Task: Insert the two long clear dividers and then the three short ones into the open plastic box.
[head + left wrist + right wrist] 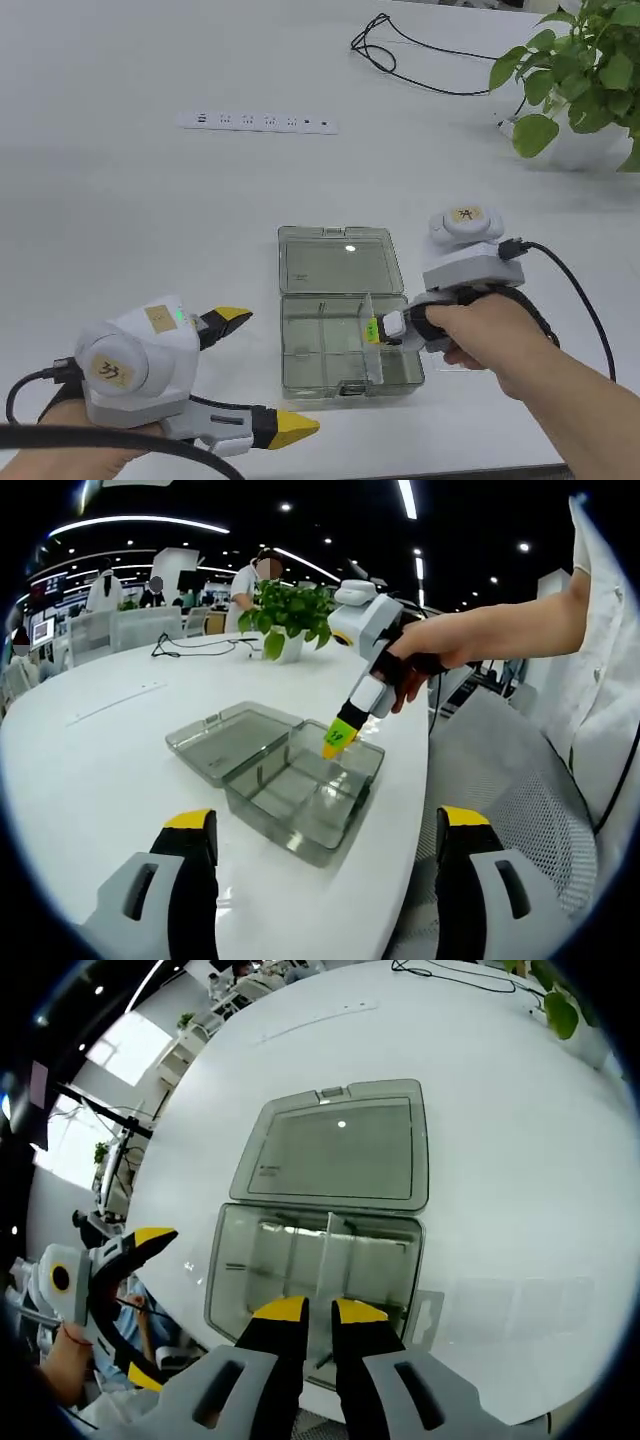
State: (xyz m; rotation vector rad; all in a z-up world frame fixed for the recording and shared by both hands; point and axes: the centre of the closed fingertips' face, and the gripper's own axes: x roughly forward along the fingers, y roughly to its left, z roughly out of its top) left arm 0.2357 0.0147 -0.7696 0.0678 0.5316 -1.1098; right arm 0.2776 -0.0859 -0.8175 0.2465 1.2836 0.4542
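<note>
Left tongs (267,371) hover spread apart at the worktop (150,220) edge, out of the way, while right tongs (378,330) clamp a clear divider (368,352) upright inside the open box (330,386), ready for slotting.

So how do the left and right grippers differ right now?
The left gripper is open and holds nothing; the right gripper is shut on a divider. The left gripper hovers off to the side of the box; the right gripper reaches into it. Both have yellow tips.
</note>
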